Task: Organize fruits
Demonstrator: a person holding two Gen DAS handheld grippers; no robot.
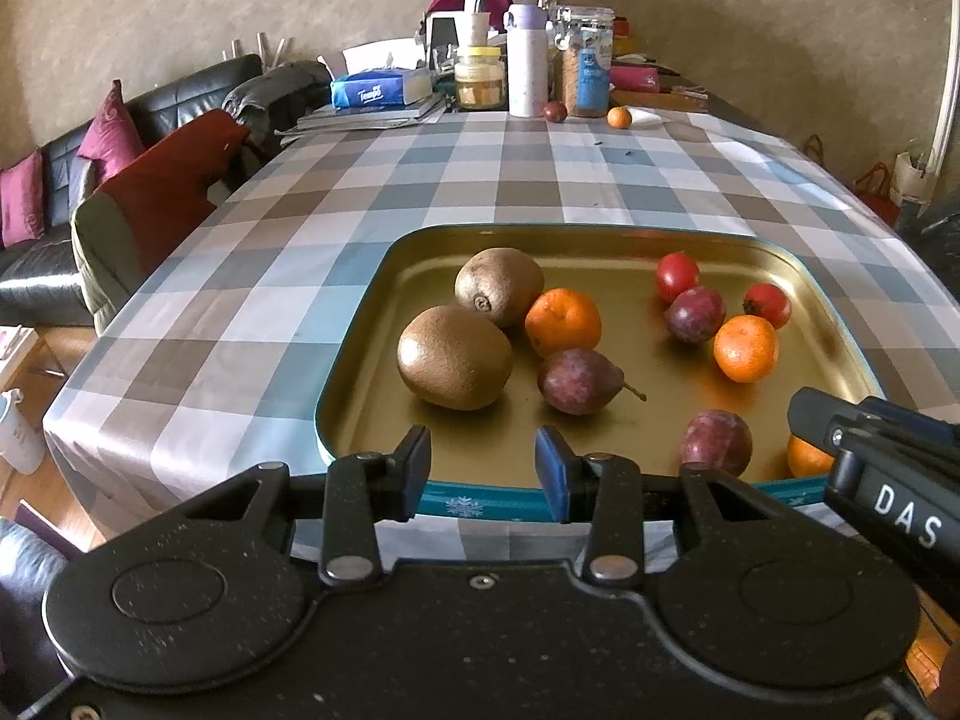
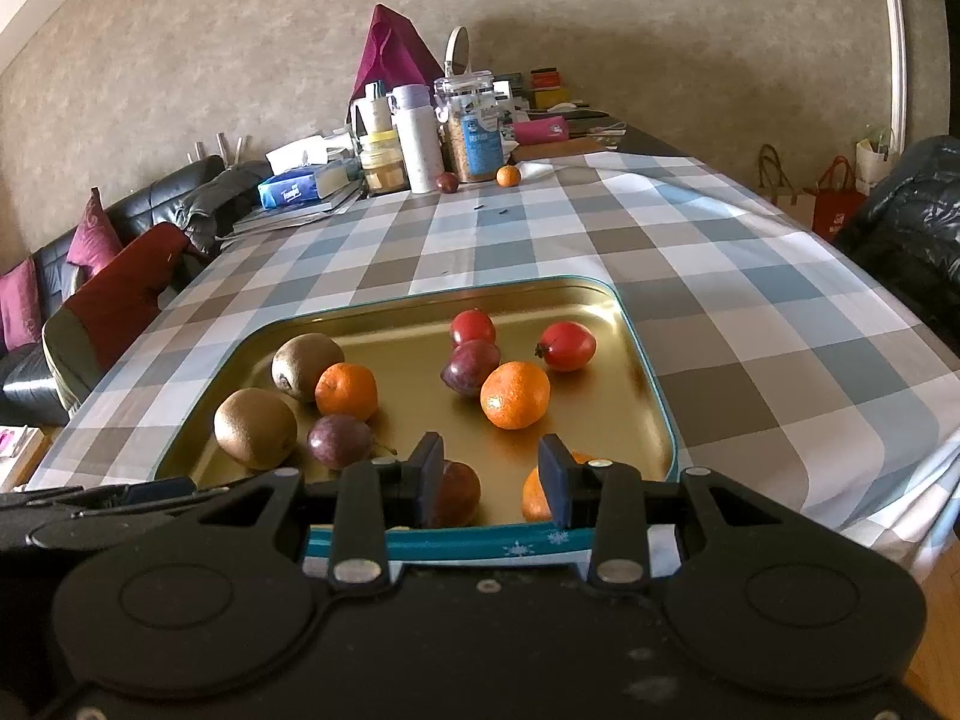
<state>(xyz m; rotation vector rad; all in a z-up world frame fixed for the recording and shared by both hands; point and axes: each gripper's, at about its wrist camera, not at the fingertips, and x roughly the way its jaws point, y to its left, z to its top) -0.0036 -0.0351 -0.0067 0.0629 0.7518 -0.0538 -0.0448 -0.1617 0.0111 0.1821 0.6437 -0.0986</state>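
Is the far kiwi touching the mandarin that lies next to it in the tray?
Touching. In the right wrist view the far kiwi and the mandarin meet with no tray floor visible between them; the left wrist view agrees.

White capitals "DAS" stand on the black body of the right gripper (image 1: 888, 480), which juts in from the right beside the left gripper (image 1: 483, 462). Far ahead of both grippers, at the back of the worktop (image 1: 480, 180), a blue tissue pack (image 1: 375, 90) carries a white brand word that looks like "Tempo", though the letters are small. The blue label on the glass jar (image 2: 474, 132) next to it bears print too small to read.
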